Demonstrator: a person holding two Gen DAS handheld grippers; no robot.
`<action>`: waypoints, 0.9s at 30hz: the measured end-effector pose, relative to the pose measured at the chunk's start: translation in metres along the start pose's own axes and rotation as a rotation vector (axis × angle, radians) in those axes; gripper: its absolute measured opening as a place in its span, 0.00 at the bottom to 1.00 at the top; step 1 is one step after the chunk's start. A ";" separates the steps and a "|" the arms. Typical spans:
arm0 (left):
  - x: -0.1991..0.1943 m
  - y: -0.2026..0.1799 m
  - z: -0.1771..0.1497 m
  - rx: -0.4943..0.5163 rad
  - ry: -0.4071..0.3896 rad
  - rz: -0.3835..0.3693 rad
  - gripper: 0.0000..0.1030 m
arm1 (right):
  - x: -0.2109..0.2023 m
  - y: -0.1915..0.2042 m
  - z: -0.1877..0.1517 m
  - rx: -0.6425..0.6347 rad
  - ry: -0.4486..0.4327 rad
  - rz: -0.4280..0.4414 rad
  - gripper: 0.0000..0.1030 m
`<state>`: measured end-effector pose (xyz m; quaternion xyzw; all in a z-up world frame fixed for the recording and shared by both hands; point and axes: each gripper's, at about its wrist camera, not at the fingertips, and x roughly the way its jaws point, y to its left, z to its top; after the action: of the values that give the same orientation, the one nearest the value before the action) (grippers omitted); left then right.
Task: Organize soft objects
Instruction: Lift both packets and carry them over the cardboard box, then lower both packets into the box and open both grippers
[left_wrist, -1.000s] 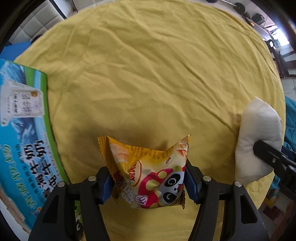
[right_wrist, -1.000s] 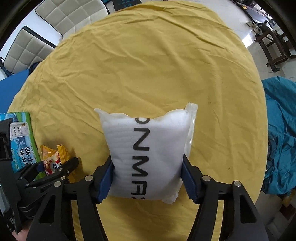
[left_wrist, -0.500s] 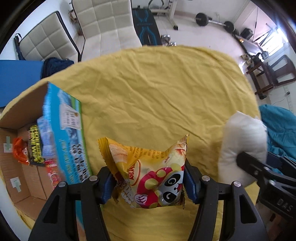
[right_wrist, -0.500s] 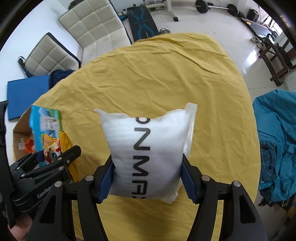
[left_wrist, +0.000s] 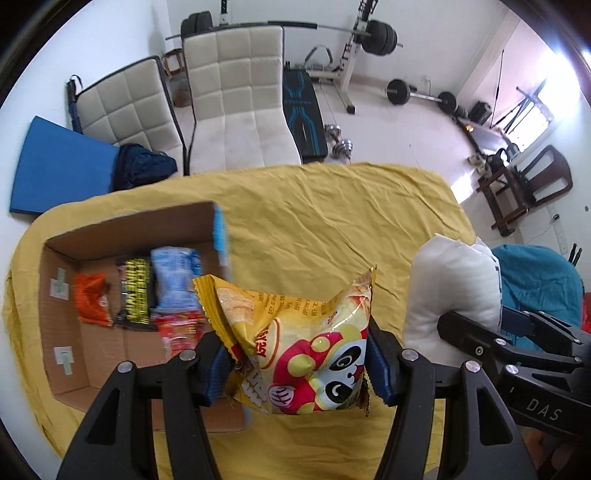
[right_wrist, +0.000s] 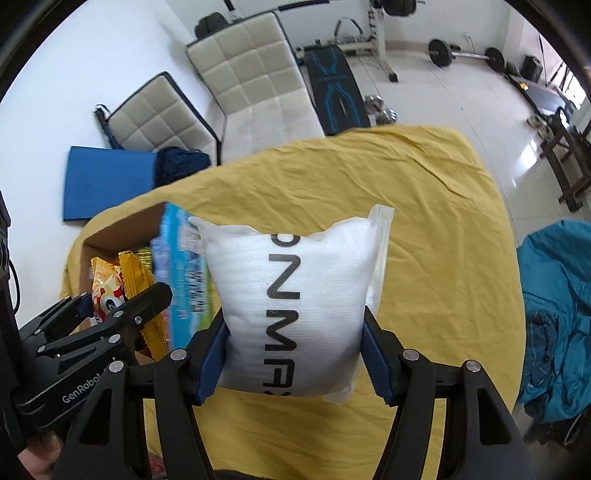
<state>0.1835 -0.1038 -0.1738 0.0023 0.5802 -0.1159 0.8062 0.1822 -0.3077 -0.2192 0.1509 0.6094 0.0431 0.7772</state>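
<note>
A yellow cloth (left_wrist: 332, 221) is covering the table, with an open cardboard box (left_wrist: 55, 332) sitting on its left part and holding several snack packets (left_wrist: 173, 280). The right gripper (right_wrist: 295, 363) is squeezing a white foam-filled bag (right_wrist: 295, 295) above the cloth. The left gripper (left_wrist: 295, 365) is clamping a yellow panda snack bag (left_wrist: 303, 339) just beside the box's right edge.

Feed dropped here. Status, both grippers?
Left gripper shut on panda snack bag. Right gripper shut on white pouch. Cardboard box open, nothing blocking.
</note>
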 end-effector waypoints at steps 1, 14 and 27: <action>-0.006 0.009 -0.001 -0.001 -0.008 -0.001 0.57 | -0.004 0.012 -0.002 -0.004 -0.008 0.003 0.65; -0.046 0.188 -0.038 -0.128 -0.013 0.097 0.57 | 0.006 0.178 -0.027 -0.122 0.017 0.085 0.65; 0.044 0.290 -0.083 -0.272 0.228 0.064 0.57 | 0.125 0.288 -0.062 -0.200 0.200 0.041 0.65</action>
<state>0.1745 0.1816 -0.2803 -0.0753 0.6777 -0.0096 0.7314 0.1883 0.0093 -0.2667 0.0801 0.6731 0.1346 0.7227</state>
